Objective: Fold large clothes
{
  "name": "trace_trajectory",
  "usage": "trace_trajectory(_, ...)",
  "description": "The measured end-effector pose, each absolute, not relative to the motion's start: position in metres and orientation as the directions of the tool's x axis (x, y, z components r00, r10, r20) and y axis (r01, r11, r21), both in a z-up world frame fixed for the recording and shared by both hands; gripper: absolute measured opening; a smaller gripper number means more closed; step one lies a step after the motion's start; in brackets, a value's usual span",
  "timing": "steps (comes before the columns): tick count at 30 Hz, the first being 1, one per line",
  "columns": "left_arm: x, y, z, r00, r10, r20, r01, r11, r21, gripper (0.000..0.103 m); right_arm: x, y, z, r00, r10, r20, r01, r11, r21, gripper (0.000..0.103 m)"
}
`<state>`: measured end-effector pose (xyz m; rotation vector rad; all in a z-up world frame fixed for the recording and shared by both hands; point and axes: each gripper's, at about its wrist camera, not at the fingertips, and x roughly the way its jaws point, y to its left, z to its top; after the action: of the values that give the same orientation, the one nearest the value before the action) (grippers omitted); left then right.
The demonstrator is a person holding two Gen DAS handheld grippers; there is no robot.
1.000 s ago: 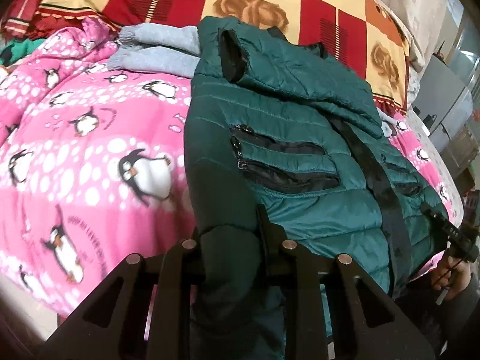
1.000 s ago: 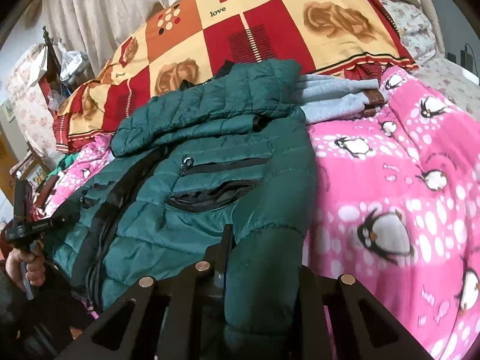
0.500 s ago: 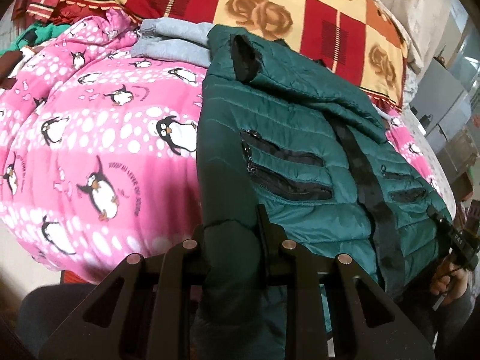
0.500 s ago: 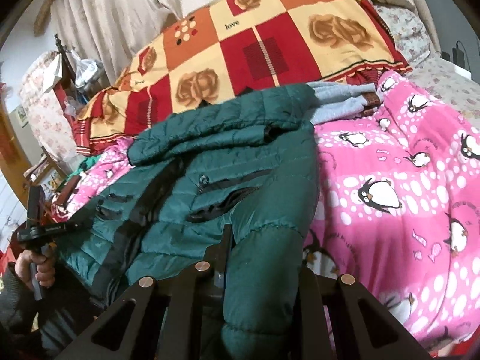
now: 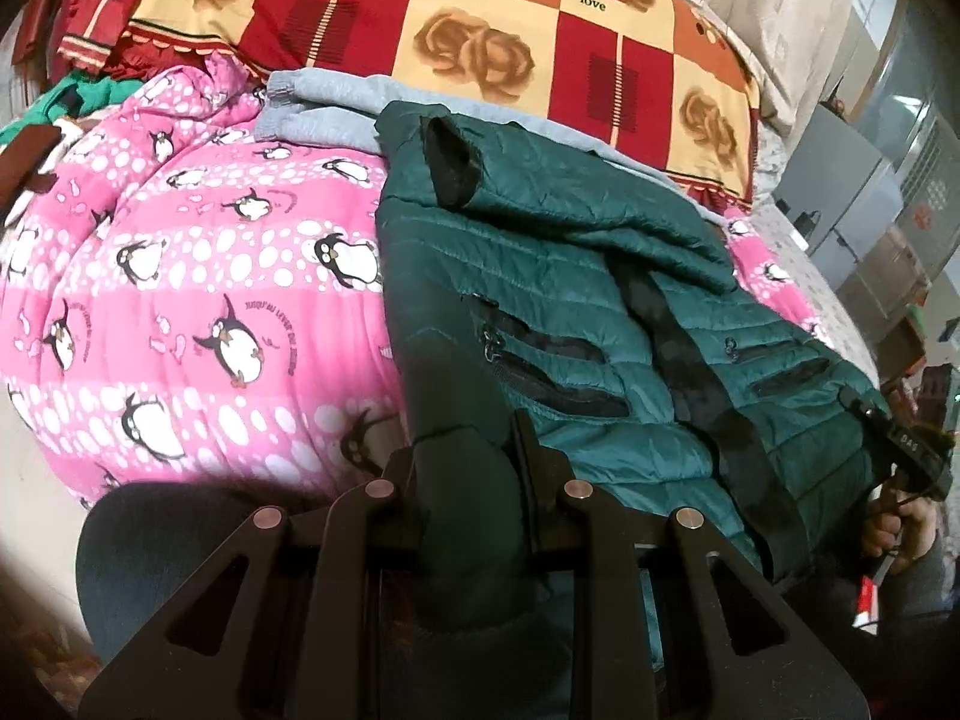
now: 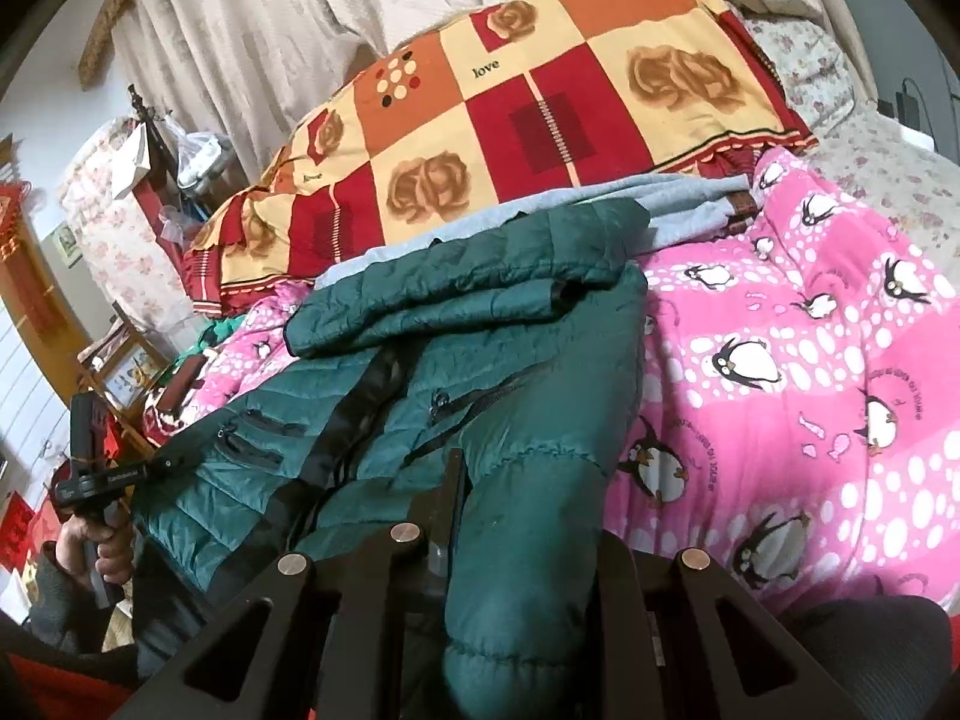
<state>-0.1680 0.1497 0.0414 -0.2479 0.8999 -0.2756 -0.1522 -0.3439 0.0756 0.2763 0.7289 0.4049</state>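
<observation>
A dark green quilted jacket (image 5: 570, 276) lies front up on the pink penguin blanket (image 5: 198, 276), one sleeve folded across its chest. My left gripper (image 5: 465, 468) is shut on a bunched corner of its hem. My right gripper (image 6: 522, 516) is shut on the opposite hem corner, and the fabric hides its right finger. In the left wrist view the right gripper (image 5: 912, 456) and the hand holding it show at the jacket's far right corner. The right wrist view has the left gripper (image 6: 108, 474) at the far left corner.
A red and yellow rose quilt (image 5: 480, 30) is heaped behind the jacket, with a grey garment (image 5: 324, 108) under the jacket's top end. Grey cabinets (image 5: 840, 192) stand right of the bed. Curtains (image 6: 270, 60) and a cluttered stand (image 6: 150, 138) are at the back left.
Both grippers have drawn back from the bed and risen a little, still holding the hem. More of the blanket and the bed's near edge shows now.
</observation>
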Motion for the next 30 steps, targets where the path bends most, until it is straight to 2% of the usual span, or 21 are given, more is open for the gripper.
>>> trace_trajectory(6, -0.182, 0.165, 0.045, 0.587, -0.411, -0.698, 0.111, 0.894, -0.433, 0.018, -0.168, -0.360, 0.081, 0.669, 0.491, -0.558, -0.252, 0.856, 0.451, 0.015)
trace_trajectory(13, -0.171, 0.162, 0.049, 0.607, -0.401, -0.686, 0.109, 0.897, -0.429, 0.017, -0.162, -0.360, 0.081, 0.673, 0.484, -0.560, -0.252, 0.861, 0.441, 0.014)
trace_trajectory(17, -0.163, 0.157, 0.050, 0.622, -0.357, -0.697, 0.105, 0.920, -0.377, 0.017, -0.154, -0.361, 0.080, 0.673, 0.479, -0.564, -0.241, 0.862, 0.445, 0.014)
trace_trajectory(26, -0.158, 0.144, 0.057, 0.696, -0.168, -0.698, 0.019, 0.976, -0.216, 0.018, -0.140, -0.358, 0.087, 0.695, 0.449, -0.562, -0.231, 0.880, 0.416, 0.014)
trace_trajectory(30, -0.155, 0.141, 0.057, 0.705, -0.140, -0.695, 0.004, 0.981, -0.194, 0.018, -0.131, -0.357, 0.090, 0.703, 0.435, -0.562, -0.224, 0.886, 0.406, 0.014)
